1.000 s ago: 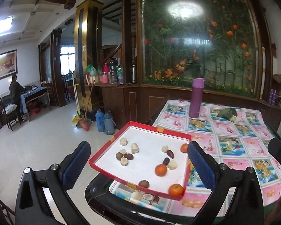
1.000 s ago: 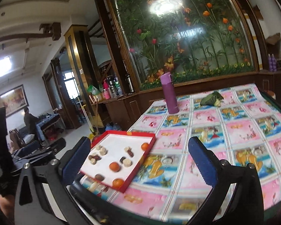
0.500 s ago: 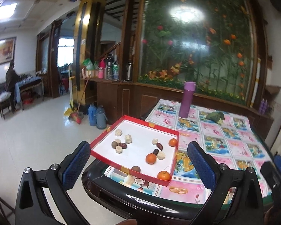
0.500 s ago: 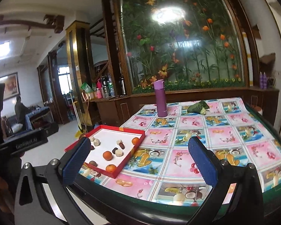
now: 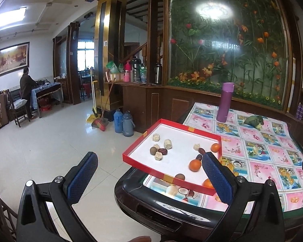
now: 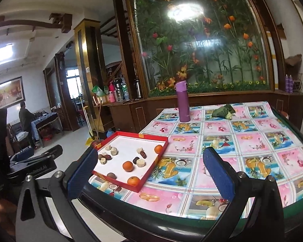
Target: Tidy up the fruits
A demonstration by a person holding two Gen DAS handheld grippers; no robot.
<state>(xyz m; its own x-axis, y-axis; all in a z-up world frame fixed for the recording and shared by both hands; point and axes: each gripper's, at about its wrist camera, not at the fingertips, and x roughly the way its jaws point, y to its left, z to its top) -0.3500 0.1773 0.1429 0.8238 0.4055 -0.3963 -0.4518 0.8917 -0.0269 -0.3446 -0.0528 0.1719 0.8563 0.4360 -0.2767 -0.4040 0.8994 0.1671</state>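
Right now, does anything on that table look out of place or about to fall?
Yes. The red tray sits skewed at the table corner, and its near-left corner juts past the table's dark edge, over the floor. The oranges and other pieces inside lie scattered. Nothing has spilled.

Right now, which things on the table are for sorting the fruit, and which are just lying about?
For the job: red tray; three oranges; dark dates; brown round fruits; pale lumpy pieces.

Lying about: purple flask; green leaf bundle; patterned tablecloth.
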